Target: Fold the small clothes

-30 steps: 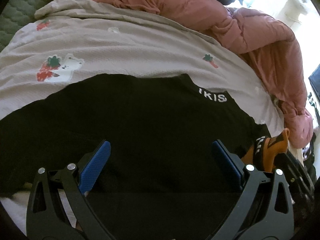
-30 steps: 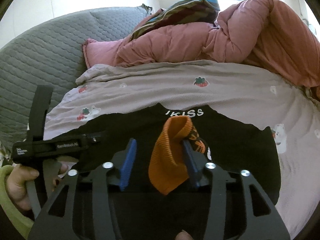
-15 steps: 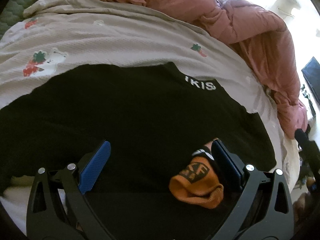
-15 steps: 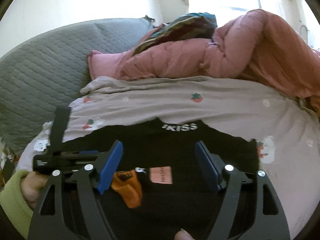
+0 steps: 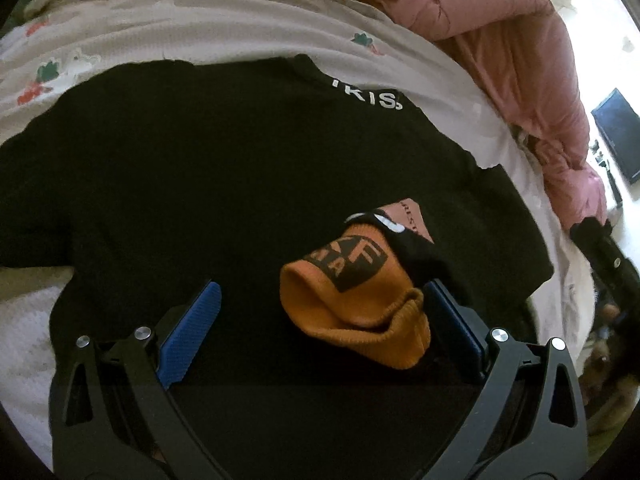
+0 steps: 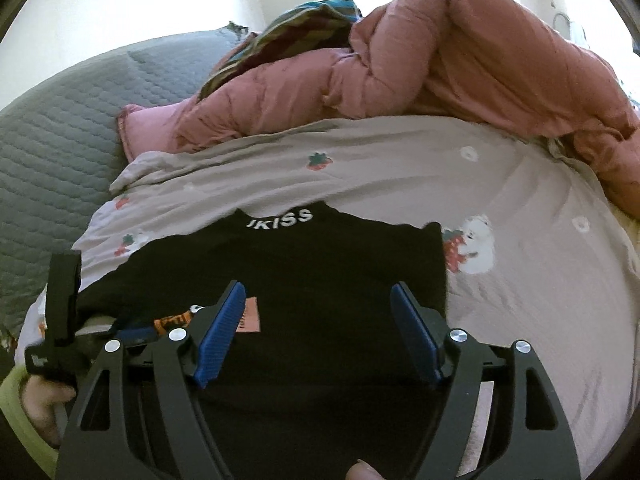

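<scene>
Because the sock is soft and limp, the wide-spread left gripper should pinch its cuff beside the right pad; the right gripper gapes empty.

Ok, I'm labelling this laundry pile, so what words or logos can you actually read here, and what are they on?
"UKISS", white letters at the neckline of the black garment; the first letter is partly cut off.
Black block letters in a patch on the orange sock: folded, not readable as a word.
Print on the pink tag beside the sock: too small to read.
</scene>
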`<state>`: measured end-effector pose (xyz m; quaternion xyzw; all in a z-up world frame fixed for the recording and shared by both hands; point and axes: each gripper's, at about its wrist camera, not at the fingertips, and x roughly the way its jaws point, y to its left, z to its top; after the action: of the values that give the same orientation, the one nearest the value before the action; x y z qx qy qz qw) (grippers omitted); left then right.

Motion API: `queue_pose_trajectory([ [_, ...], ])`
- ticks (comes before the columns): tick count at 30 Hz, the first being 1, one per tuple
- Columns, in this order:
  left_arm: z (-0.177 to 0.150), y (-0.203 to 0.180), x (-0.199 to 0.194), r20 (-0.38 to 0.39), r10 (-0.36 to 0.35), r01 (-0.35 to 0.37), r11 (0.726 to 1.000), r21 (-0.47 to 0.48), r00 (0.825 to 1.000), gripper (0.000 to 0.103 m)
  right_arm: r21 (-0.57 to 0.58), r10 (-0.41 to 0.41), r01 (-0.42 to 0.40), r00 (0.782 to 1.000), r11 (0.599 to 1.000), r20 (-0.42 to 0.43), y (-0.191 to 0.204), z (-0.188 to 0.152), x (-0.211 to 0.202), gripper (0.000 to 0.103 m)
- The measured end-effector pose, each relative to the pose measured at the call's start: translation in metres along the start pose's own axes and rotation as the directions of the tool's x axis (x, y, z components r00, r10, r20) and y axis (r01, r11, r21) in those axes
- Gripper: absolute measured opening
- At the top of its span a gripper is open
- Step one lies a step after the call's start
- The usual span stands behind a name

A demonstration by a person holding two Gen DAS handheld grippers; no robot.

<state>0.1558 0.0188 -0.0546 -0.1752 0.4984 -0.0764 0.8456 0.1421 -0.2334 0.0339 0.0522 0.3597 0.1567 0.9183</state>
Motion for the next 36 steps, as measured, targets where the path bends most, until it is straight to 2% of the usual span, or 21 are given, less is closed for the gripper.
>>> queue_pose_trajectory([
  [4,-0.006,-0.017,0.003,0.016,-0.019,0.018,0.998,0.056,1.0,0.093,0.023,-0.013,0.013,1.0,1.0,-0.001,-0.009,-0.002,0.0,0.074],
  [6,-0.009,-0.025,0.007,0.03,-0.012,0.009,0.995,0.095,0.999,0.088,0.031,-0.016,0.016,1.0,0.999,0.0,-0.011,-0.003,0.0,0.074],
  [8,-0.008,-0.023,0.008,0.047,-0.014,0.01,0.995,0.097,0.999,0.077,0.038,-0.017,0.017,1.0,0.999,-0.001,-0.013,-0.003,0.0,0.074],
  [9,-0.007,-0.021,0.007,0.054,-0.018,0.013,0.996,0.091,0.998,0.067,0.039,-0.017,0.017,1.0,0.999,-0.002,-0.013,-0.003,0.001,0.074],
  [11,-0.002,-0.014,0.003,0.072,-0.034,0.029,0.997,0.076,0.997,0.038,0.042,-0.016,0.016,1.0,0.999,-0.003,-0.014,-0.003,0.001,0.074],
  [12,0.002,-0.013,0.002,0.078,-0.058,0.053,0.996,0.075,0.995,0.02,0.043,-0.016,0.016,1.0,0.999,-0.004,-0.014,-0.004,0.002,0.074],
  [15,0.01,-0.011,-0.001,0.065,-0.109,0.104,0.991,0.08,0.992,0.014,0.046,-0.014,0.014,1.0,0.999,-0.004,-0.014,-0.003,0.001,0.074],
  [19,0.02,-0.015,-0.015,0.106,-0.135,0.122,0.985,0.118,0.985,0.011,0.05,-0.014,0.014,1.0,0.999,0.002,-0.015,-0.003,0.0,0.074],
  [23,0.036,-0.01,-0.038,0.182,-0.127,0.102,0.985,0.143,0.975,0.01,0.052,-0.014,0.013,1.0,0.999,0.001,-0.015,-0.003,0.002,0.074],
  [25,0.045,0.0,-0.047,0.211,-0.119,0.092,0.987,0.132,0.97,0.007,0.05,-0.013,0.013,1.0,0.999,0.0,-0.015,-0.003,0.003,0.074],
  [28,0.055,0.015,-0.05,0.207,-0.11,0.089,0.99,0.106,0.972,0.008,0.043,-0.01,0.011,1.0,0.999,-0.009,-0.012,-0.004,0.006,0.074],
  [33,0.061,0.046,-0.051,0.211,-0.072,0.071,0.997,0.011,0.975,0.014,0.031,0.0,0.001,1.0,1.0,-0.021,-0.004,-0.006,0.01,0.074],
  [36,0.062,0.062,-0.061,0.232,-0.048,0.056,0.998,-0.026,0.972,0.032,0.028,0.007,-0.006,1.0,1.0,-0.029,-0.001,-0.008,0.012,0.074],
])
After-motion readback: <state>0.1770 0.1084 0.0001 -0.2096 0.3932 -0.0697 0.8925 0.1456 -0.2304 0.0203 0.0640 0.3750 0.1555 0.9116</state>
